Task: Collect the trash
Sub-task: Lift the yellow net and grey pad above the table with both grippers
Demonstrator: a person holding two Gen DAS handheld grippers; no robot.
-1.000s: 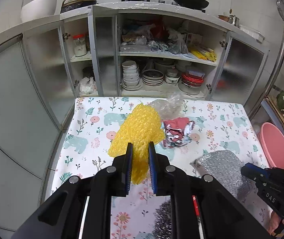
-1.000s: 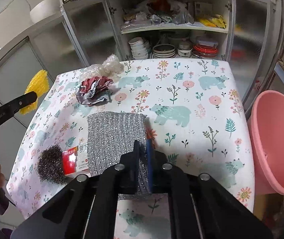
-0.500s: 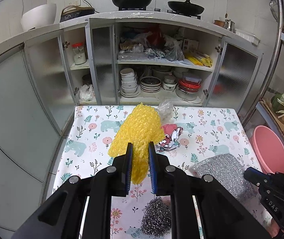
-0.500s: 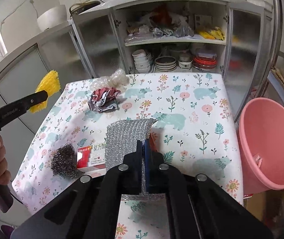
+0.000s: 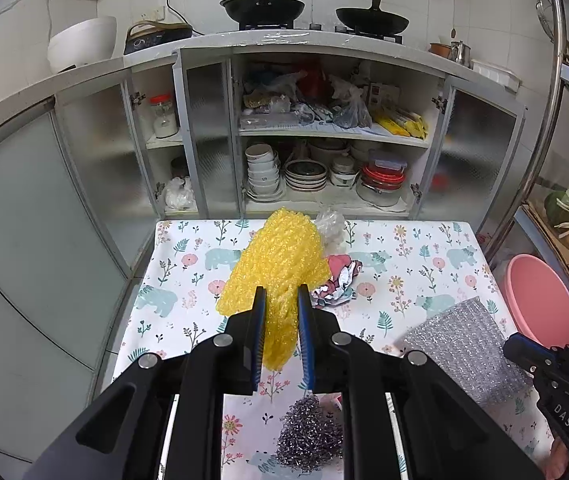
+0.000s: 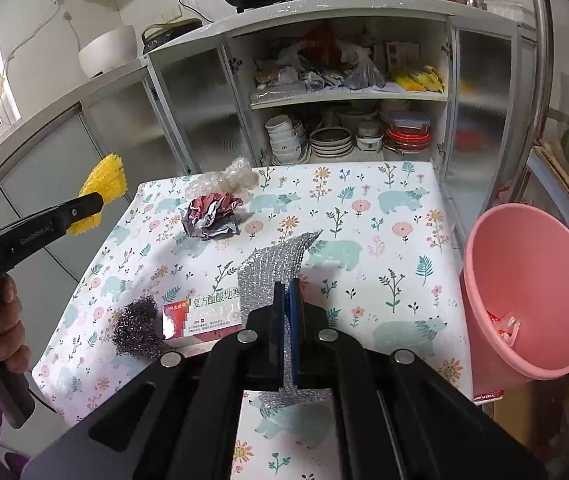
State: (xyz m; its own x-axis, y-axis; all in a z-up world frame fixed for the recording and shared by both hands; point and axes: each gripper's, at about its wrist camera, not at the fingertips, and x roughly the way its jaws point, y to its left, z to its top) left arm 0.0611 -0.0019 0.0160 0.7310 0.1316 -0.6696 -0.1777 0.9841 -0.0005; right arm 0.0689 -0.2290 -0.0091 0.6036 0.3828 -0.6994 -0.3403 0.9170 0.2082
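My left gripper (image 5: 280,300) is shut on a yellow foam net (image 5: 276,264) and holds it above the floral table (image 5: 424,248); the net also shows in the right wrist view (image 6: 104,184). My right gripper (image 6: 287,292) is shut on a silver bubble-wrap sheet (image 6: 272,264), lifted off the table; it also shows in the left wrist view (image 5: 464,344). On the table lie a crumpled red-and-white wrapper (image 6: 212,216), a clear plastic wad (image 6: 236,178), a steel-wool ball (image 6: 138,332) and a red-and-white box (image 6: 204,316).
A pink bin (image 6: 532,292) stands off the table's right edge with some trash inside. An open cupboard (image 5: 324,140) with bowls and bags stands behind the table. Woks sit on the counter above.
Both grippers have risen and pulled back from the table with their loads. The silver sheet has come off the table and uncovered the red-and-white box.
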